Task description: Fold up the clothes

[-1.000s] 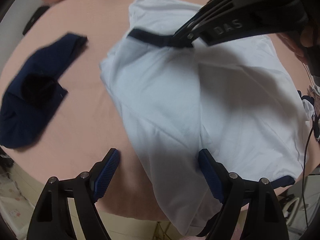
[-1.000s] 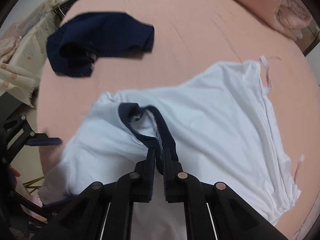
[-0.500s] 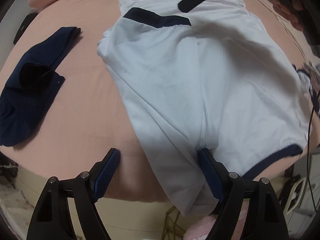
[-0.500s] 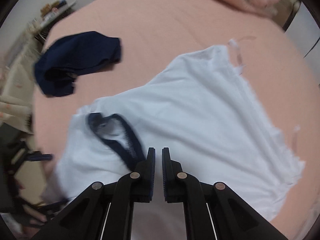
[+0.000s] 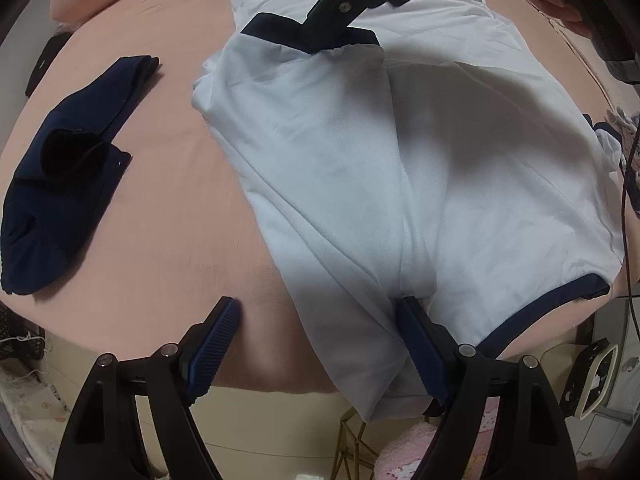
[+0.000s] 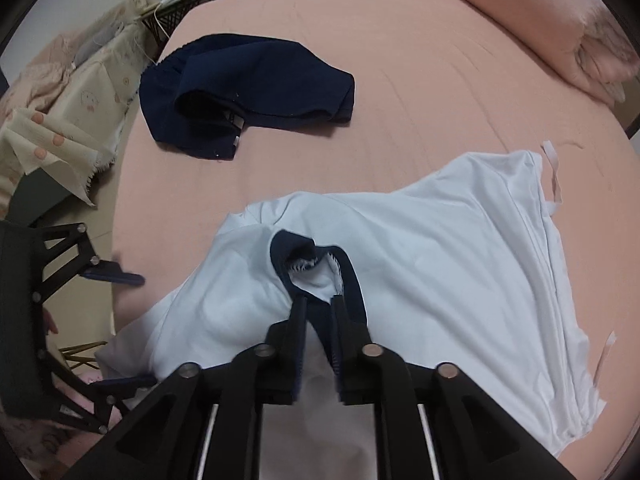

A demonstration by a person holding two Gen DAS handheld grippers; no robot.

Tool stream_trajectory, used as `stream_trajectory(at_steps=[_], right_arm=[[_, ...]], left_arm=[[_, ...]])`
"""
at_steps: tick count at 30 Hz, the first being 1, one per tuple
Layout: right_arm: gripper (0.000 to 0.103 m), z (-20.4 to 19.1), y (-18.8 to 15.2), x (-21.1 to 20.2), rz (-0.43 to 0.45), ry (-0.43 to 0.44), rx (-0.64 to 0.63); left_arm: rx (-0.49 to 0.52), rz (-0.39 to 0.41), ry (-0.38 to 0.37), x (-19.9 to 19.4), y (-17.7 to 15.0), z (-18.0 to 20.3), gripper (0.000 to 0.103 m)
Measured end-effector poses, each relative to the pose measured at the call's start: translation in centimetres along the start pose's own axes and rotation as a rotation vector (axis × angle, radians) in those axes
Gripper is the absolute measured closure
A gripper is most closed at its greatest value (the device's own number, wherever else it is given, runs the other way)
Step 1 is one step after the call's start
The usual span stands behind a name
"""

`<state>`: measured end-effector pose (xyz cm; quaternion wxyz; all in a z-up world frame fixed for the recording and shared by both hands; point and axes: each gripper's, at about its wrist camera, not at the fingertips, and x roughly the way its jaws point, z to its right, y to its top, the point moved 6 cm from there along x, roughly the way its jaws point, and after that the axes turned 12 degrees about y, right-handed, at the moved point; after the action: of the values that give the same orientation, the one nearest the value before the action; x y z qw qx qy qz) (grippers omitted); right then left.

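**White shirt half-gathered on the bed, folding barely begun**

The white shirt (image 6: 440,264) with navy trim lies crumpled across the near part of the pink bed (image 6: 400,80), one side draped over the bed's near edge and hanging past it. Its navy collar (image 6: 316,280) is bunched up rather than lying flat, and the body shows loose ridges and no clean crease — as far as the views show, no real fold has been made yet.

The right gripper (image 6: 318,308) points down at the collar. Its jaws are opening, with the navy collar band between them; the pads look to be coming off the cloth, not pinching it. The left gripper (image 5: 320,320) hovers over the bed's near edge with its jaws spread wide: one pad sits over bare sheet, the other touches the shirt where it spills over the edge, and nothing is clamped.

A dark navy garment (image 6: 240,92) lies rumpled toward the bed's far left side, well apart from the shirt and untouched. A pink pillow (image 6: 540,28) sits at the far right corner.

Judged from this, the work is at an early stage — the shirt needs spreading flat, then sleeves and body folded, and the navy garment is left entirely.
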<state>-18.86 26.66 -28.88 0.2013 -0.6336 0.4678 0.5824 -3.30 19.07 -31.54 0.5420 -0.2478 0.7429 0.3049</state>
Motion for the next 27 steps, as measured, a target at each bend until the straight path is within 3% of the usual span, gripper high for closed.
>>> stream_trajectory(at_steps=[2, 4, 6, 7, 8, 9, 13, 20, 27], right_arm=[[0.064, -0.4, 0.2, 0.3, -0.005, 0.034, 0.004], [0.062, -1.2, 0.3, 0.3, 0.013, 0.054, -0.018], [0.063, -1.3, 0.7, 0.7, 0.032, -0.01, -0.038], [0.064, -1.2, 0.9, 1.0, 0.023, -0.026, -0.026], [0.078, -1.1, 1.0, 1.3, 0.021, -0.046, -0.018], [0.098, -1.1, 1.1, 1.6, 0.017, -0.059, -0.01], [0.1, -1.0, 1.1, 2.3, -0.002, -0.077, 0.037], [0.101, 1.1, 0.7, 0.9, 0.04, -0.233, 0.092], [0.101, 2.6, -0.2, -0.6, 0.056, -0.169, 0.161]], left_arm=[[-0.006, -0.001, -0.001, 0.0, -0.1, 0.0, 0.022], [-0.009, -0.002, -0.001, 0.0, -0.1, 0.0, 0.022], [-0.005, 0.0, 0.001, 0.0, -0.2, 0.0, 0.022], [-0.002, 0.001, 0.003, 0.0, -0.2, 0.1, 0.022], [0.0, 0.002, 0.004, -0.1, -0.3, 0.1, 0.022], [0.001, 0.002, 0.003, -0.1, -0.4, 0.1, 0.022], [-0.005, -0.001, -0.004, -0.1, -0.6, 0.0, 0.022], [-0.013, -0.013, -0.015, 0.0, -0.7, 0.0, 0.022], [-0.019, -0.028, -0.046, -0.2, -0.5, -0.1, 0.022]])
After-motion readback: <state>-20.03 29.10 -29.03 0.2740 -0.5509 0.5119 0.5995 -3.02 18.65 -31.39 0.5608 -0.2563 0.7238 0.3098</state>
